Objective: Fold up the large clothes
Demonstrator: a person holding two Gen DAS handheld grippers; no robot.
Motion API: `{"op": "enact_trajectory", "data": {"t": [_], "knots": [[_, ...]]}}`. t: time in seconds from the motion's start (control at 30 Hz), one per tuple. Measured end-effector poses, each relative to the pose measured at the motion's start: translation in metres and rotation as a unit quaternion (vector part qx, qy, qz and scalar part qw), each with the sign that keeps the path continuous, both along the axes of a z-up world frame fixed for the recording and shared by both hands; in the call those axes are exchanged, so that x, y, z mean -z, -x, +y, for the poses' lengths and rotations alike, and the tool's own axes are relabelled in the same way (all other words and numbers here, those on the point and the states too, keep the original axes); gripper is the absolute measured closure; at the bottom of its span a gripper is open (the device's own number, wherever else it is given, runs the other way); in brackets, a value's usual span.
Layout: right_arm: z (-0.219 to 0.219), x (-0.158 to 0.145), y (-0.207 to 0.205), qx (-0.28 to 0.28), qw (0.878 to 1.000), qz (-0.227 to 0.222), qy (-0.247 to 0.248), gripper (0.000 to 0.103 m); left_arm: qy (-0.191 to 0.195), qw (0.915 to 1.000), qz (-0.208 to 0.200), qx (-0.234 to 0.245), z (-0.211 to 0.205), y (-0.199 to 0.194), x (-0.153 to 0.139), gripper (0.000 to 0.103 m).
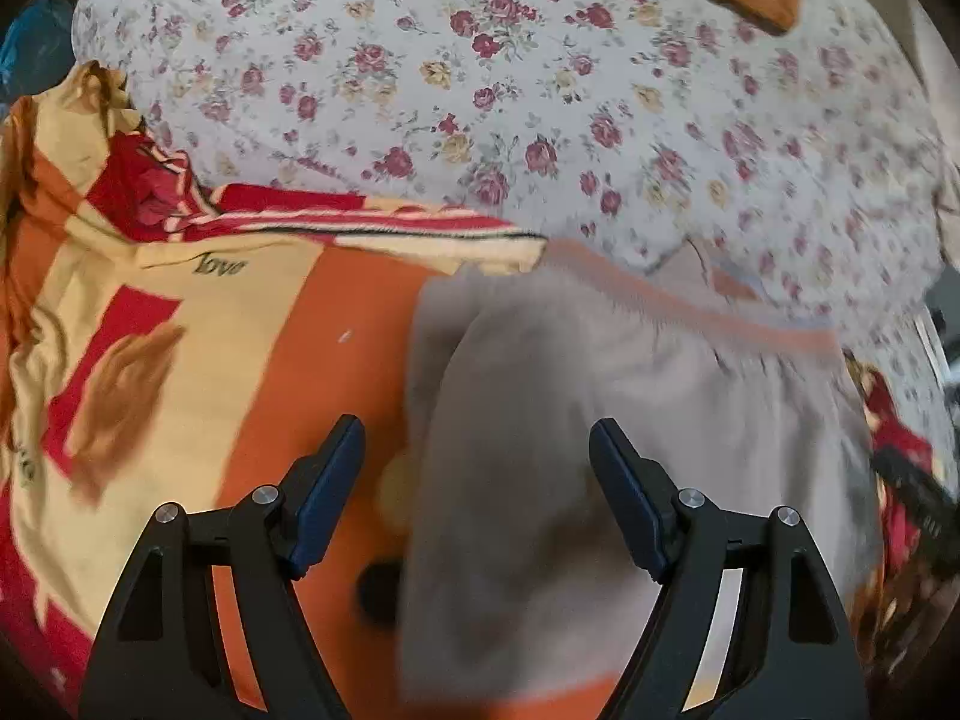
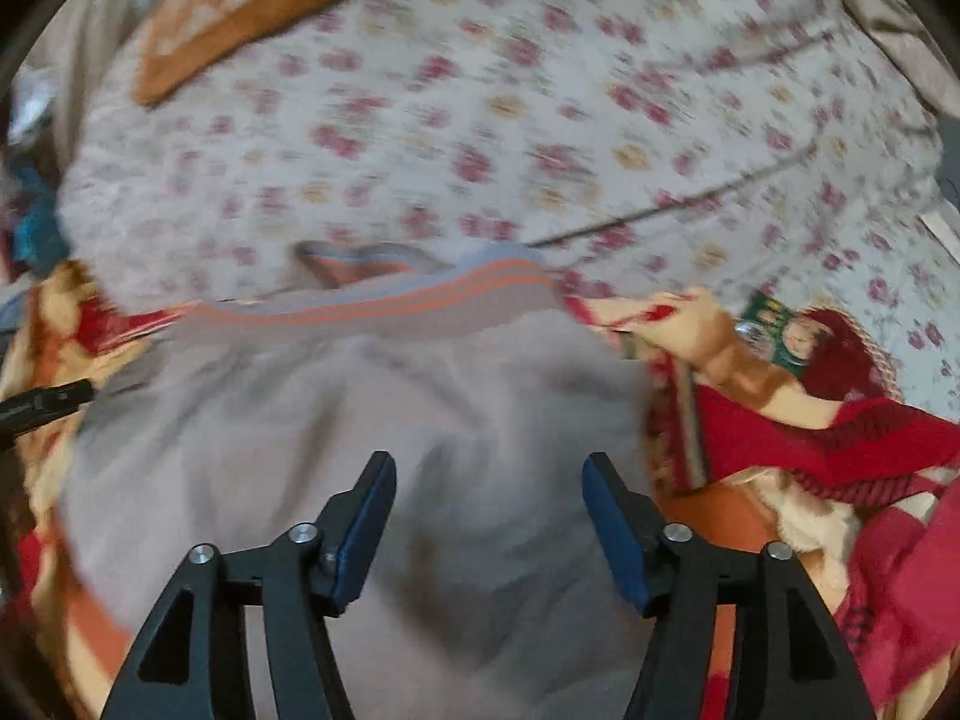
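A grey garment [image 1: 630,420] with an orange-striped band [image 1: 690,300] lies spread on a bed. It fills the middle of the right wrist view [image 2: 390,420], with the striped band [image 2: 420,300] at its far edge. My left gripper [image 1: 477,444] is open and empty above the garment's left edge. My right gripper [image 2: 489,474] is open and empty above the garment's middle. The left gripper's tip [image 2: 42,402] shows at the left edge of the right wrist view.
An orange, red and cream blanket [image 1: 180,360] lies under the garment and bunches up at the right [image 2: 810,432]. A floral sheet [image 1: 480,90] covers the bed beyond. An orange cushion [image 2: 240,12] lies at the far side.
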State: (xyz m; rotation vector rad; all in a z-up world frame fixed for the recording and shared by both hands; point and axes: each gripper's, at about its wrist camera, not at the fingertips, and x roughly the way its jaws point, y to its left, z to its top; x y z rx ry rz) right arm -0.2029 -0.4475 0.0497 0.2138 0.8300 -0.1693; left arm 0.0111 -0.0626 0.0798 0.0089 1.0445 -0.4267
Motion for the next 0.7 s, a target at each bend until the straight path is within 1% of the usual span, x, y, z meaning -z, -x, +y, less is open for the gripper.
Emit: {"op": "enact_trajectory", "data": {"t": [0.07,0.1,0.17,0.27,0.37,0.43,0.47,0.5,0.53,0.57,0.6,0.63,0.67,0.7], "knots": [[0.03,-0.005,-0.004,-0.032,0.999,-0.013,-0.017,0.038,0.004,0.9999,0.008,0.008,0.017,0.014,0.0,0.025],[0.043,-0.007,-0.003,-0.05,0.998,-0.014,-0.028,0.038,0.01,0.9997,0.019,0.014,0.028,0.022,0.002,0.025],[0.066,-0.002,0.0,-0.078,0.996,-0.011,-0.043,0.038,0.021,0.9988,0.038,0.025,0.041,0.032,0.011,0.025],[0.094,0.007,-0.001,-0.111,0.993,0.003,-0.042,0.038,0.028,0.9969,0.06,0.042,0.053,0.044,0.023,0.025],[0.11,0.016,-0.002,-0.122,0.992,0.015,-0.029,0.038,0.018,0.9958,0.072,0.054,0.052,0.049,0.036,0.025],[0.114,0.022,-0.001,-0.121,0.992,0.021,-0.034,0.038,0.017,0.996,0.058,0.065,0.046,0.054,0.04,0.027],[0.113,0.024,-0.001,-0.119,0.992,0.023,-0.04,0.038,0.014,0.9962,0.048,0.071,0.042,0.055,0.04,0.036],[0.112,0.026,-0.001,-0.116,0.992,0.025,-0.046,0.038,0.013,0.9959,0.044,0.077,0.039,0.054,0.04,0.048],[0.11,0.028,0.0,-0.112,0.992,0.027,-0.053,0.038,0.016,0.9952,0.047,0.085,0.035,0.053,0.041,0.071],[0.107,0.03,0.001,-0.105,0.992,0.03,-0.059,0.038,0.024,0.9943,0.055,0.089,0.034,0.05,0.042,0.086],[0.105,0.03,0.002,-0.099,0.993,0.033,-0.061,0.038,0.031,0.9934,0.064,0.089,0.033,0.047,0.04,0.092],[0.102,0.029,0.005,-0.093,0.993,0.036,-0.062,0.038,0.035,0.9932,0.067,0.089,0.033,0.045,0.033,0.095],[0.098,0.029,0.006,-0.087,0.994,0.039,-0.061,0.038,0.04,0.993,0.062,0.093,0.034,0.044,0.026,0.096],[0.095,0.029,0.007,-0.083,0.994,0.042,-0.058,0.038,0.04,0.9933,0.045,0.099,0.035,0.045,0.013,0.097]]}}
